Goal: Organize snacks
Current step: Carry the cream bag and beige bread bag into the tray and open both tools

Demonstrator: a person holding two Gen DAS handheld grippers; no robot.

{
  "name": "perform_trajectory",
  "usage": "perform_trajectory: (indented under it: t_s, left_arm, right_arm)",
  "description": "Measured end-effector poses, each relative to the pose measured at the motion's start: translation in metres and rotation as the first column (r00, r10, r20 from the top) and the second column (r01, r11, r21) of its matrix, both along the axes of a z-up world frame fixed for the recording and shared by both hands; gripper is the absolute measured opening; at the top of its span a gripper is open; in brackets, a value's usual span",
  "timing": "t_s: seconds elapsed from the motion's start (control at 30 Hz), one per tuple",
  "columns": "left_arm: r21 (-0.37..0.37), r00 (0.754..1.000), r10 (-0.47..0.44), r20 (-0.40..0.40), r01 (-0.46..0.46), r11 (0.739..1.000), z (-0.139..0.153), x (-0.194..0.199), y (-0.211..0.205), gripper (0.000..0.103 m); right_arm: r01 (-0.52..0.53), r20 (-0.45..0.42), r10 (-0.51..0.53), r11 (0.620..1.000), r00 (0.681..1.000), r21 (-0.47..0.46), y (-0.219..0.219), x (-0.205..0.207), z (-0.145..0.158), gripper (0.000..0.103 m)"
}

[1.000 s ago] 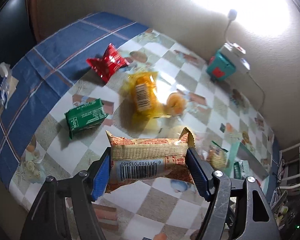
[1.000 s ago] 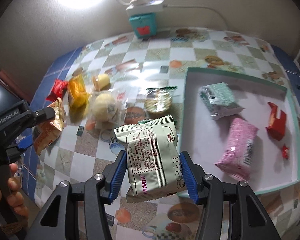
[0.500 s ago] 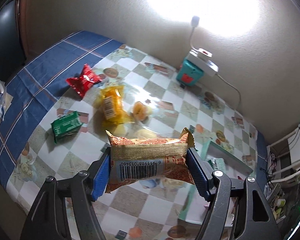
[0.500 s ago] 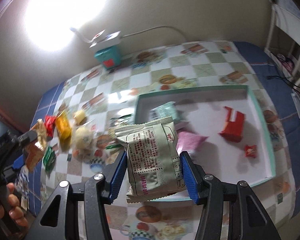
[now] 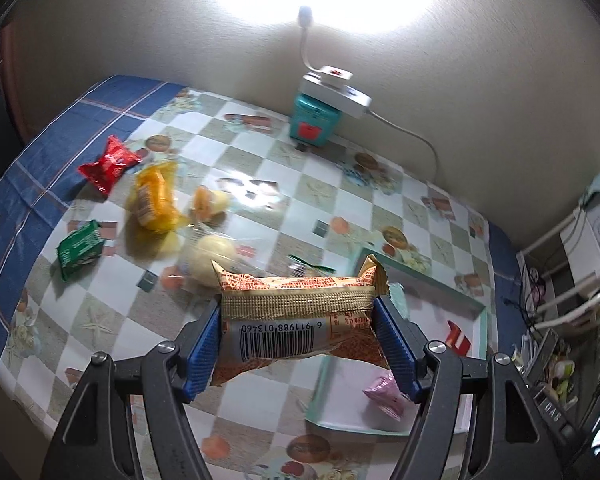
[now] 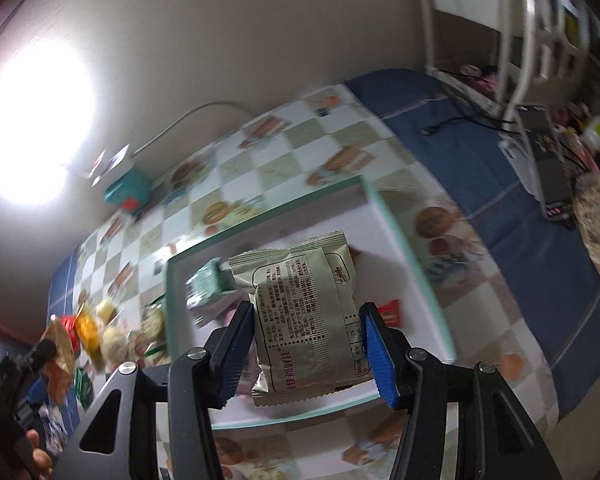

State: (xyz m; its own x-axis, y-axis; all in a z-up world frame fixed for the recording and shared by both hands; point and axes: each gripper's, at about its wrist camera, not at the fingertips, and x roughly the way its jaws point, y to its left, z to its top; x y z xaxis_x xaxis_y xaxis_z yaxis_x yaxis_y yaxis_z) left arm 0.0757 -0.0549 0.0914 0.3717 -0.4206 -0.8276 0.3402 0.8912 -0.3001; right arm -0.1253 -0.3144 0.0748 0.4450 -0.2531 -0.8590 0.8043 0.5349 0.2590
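Note:
My left gripper point(image 5: 300, 344) is shut on an orange-brown snack bar packet point(image 5: 300, 316) and holds it above the table, left of the teal-rimmed tray point(image 5: 482, 320). My right gripper point(image 6: 306, 350) is shut on a pale green snack bag point(image 6: 306, 312) and holds it above the tray point(image 6: 412, 264). In the tray lie a mint packet point(image 6: 206, 284), a red packet point(image 6: 392, 312) and a pink packet point(image 5: 386, 394). Loose on the table are a red packet point(image 5: 108, 164), a yellow packet point(image 5: 154, 196), a green packet point(image 5: 80, 248) and round buns point(image 5: 214, 260).
A teal box with a white power strip point(image 5: 320, 112) and a lamp stands at the wall. A white rack point(image 6: 540, 40) and clutter stand beyond the table's right end. The left gripper with its packet shows at the left edge of the right wrist view point(image 6: 56, 360).
My right gripper has swung right with the green bag, from over the table to above the tray. My left gripper has risen and moved right toward the tray with the snack bar.

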Motion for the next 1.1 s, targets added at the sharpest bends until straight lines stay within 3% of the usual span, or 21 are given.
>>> perform_trajectory:
  t_s: [0.2,0.4,0.6,0.7,0.83,1.1]
  left_arm:
    - [0.037,0.995,-0.095,-0.001,0.095,0.995,-0.005,-0.021,-0.041,0.074]
    - [0.124,0.985,-0.173,0.006,0.171,0.978,-0.02,-0.037,-0.076,0.074]
    - [0.194,0.982,-0.188,-0.007,0.185,0.963,-0.044,-0.035,-0.091,0.074]
    - [0.236,0.984,-0.179,-0.025,0.18,0.955,-0.061,-0.03,-0.094,0.074]
    - [0.255,0.984,-0.172,-0.056,0.18,0.95,-0.077,-0.025,-0.098,0.074]
    - [0.312,0.974,-0.208,-0.086,0.225,0.923,-0.098,-0.027,-0.113,0.074]
  right_arm:
    - [0.07,-0.02,-0.07,0.997,0.997,0.016,-0.023,-0.024,-0.007,0.057]
    - [0.096,-0.03,-0.094,0.995,0.995,0.038,-0.032,-0.031,-0.013,0.057]
    - [0.061,-0.041,-0.06,0.997,0.997,0.041,-0.027,-0.022,-0.017,0.057]
    - [0.035,-0.076,-0.03,0.997,0.997,0.066,-0.025,-0.011,-0.033,0.057]
    - [0.015,-0.133,0.0,0.994,0.991,0.112,-0.023,-0.001,-0.056,0.057]
    - [-0.009,-0.171,0.031,0.992,0.985,0.128,-0.021,0.009,-0.068,0.057]
